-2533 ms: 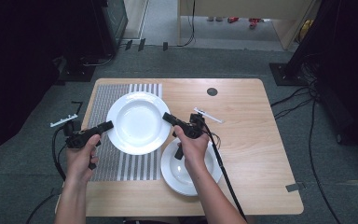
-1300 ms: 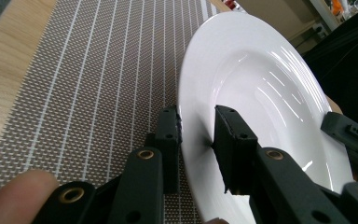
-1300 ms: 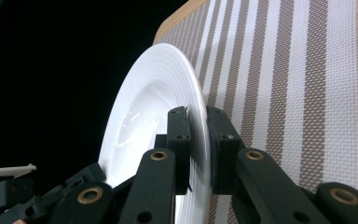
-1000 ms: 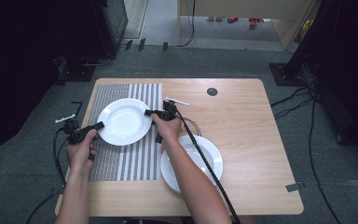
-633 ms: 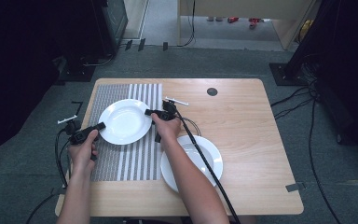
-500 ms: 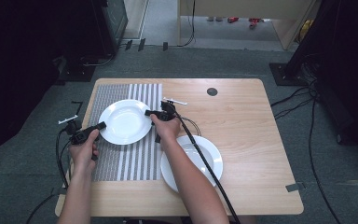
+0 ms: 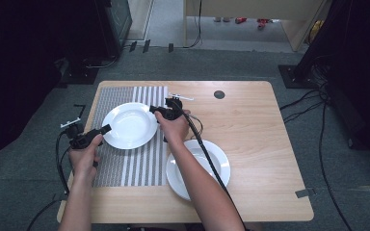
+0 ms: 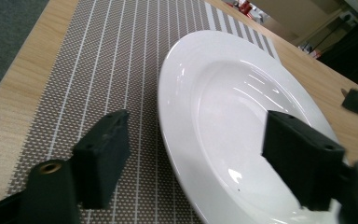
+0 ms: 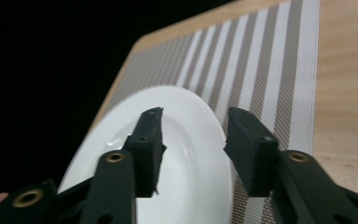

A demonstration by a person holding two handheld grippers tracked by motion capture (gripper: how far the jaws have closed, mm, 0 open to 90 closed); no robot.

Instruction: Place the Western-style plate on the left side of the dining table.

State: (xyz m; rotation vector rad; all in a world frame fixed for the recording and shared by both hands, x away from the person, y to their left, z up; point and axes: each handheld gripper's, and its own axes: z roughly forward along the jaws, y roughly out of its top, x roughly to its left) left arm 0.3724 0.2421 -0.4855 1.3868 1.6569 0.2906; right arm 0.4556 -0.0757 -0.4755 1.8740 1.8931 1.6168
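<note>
A white deep plate (image 7: pixel 130 125) lies on the grey striped placemat (image 7: pixel 125 168) at the table's left. My left gripper (image 7: pixel 103 130) is at the plate's near-left rim. In the left gripper view it (image 8: pixel 203 158) stands wide open, with the rim of the plate (image 8: pixel 242 116) between its jaws. My right gripper (image 7: pixel 153 109) is at the plate's far-right rim. In the right gripper view it (image 9: pixel 198 149) is open too, one jaw over the plate (image 9: pixel 191 186) and the other over the placemat (image 9: pixel 261 74).
A second white plate (image 7: pixel 219 166) sits on the bare wooden table (image 7: pixel 260 125) near the front, partly under the right forearm. A small black round disc (image 7: pixel 219 94) lies near the far edge. Dark floor and cables surround the table.
The plate, which 2.5 s ago was larger in view and nearer the table's middle, has moved left onto the placemat. Both grippers went with it and have held still over the last second.
</note>
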